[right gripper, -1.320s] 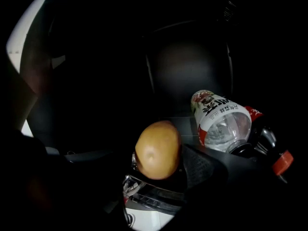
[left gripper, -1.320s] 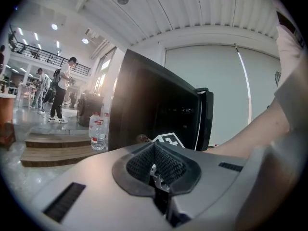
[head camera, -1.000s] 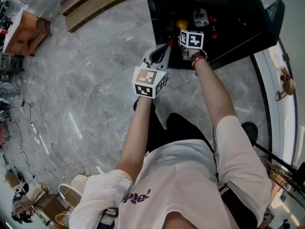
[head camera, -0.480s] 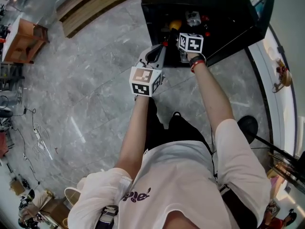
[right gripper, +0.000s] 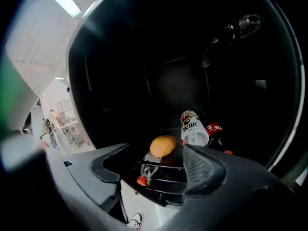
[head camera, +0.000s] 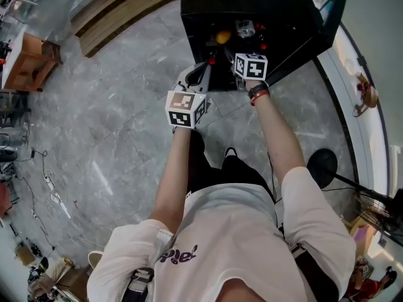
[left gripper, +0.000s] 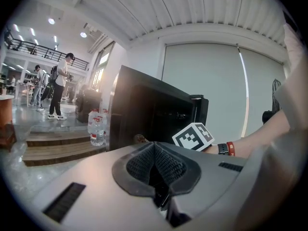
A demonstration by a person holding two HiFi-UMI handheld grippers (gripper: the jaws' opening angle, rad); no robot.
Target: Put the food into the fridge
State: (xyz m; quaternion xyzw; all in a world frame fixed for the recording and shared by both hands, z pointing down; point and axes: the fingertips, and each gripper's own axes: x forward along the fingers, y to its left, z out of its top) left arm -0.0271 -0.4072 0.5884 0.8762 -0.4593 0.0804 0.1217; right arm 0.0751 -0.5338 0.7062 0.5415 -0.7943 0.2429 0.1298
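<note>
The black fridge [head camera: 252, 5] stands open, its door [head camera: 327, 24] swung out to the right. On its shelf lie an orange-yellow food item [right gripper: 162, 145], a white-labelled bottle [right gripper: 192, 129], a dark red-capped bottle [right gripper: 215, 134] and a small red-capped bottle [right gripper: 144, 172] at the front. My right gripper [right gripper: 154, 170] is open and empty just outside the shelf, its marker cube [head camera: 250, 66] showing in the head view. Left of it, my left gripper [left gripper: 154, 170] is shut on nothing, with its cube [head camera: 184, 109] lower down.
Grey marble floor [head camera: 113, 124] surrounds the fridge. Wooden steps [left gripper: 57, 146] with water bottles [left gripper: 96, 126] lie beyond it to the left, with people standing far off. A white counter edge [head camera: 352, 106] runs along the right, and a round black stand base [head camera: 322, 165] sits near it.
My right gripper has drawn back a little from the fridge shelf; the food stays on the shelf. The head view has shifted, so the fridge sits higher and further left.
</note>
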